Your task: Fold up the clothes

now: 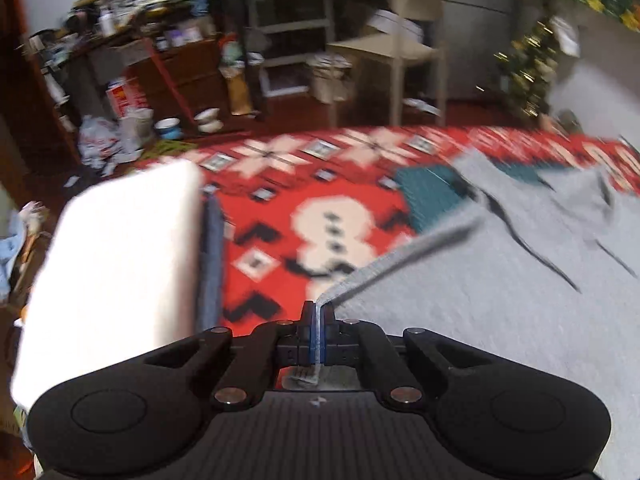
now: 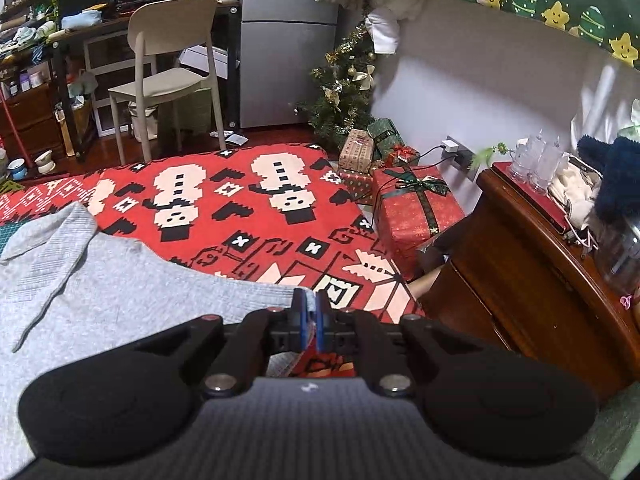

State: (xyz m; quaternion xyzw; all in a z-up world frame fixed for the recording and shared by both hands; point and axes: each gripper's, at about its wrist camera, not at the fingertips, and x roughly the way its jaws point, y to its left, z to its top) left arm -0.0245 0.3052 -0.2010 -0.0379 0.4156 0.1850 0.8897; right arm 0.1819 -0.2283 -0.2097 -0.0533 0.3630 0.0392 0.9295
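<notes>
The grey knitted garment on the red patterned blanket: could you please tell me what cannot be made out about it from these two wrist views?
- Left wrist view: motion blur smears the grey knitted garment; the left gripper body hides its near edge.
- Right wrist view: the garment's near part lies behind the right gripper; its left side is cut off.
- Whether the right gripper pinches fabric: unclear.
- White blurred block: unidentifiable.

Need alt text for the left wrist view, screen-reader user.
The left claw is shut on an edge of a grey knit garment, lifting it off a red snowman-pattern rug. A blurred white block fills the left foreground. A beige chair and cluttered shelves stand behind.
</notes>
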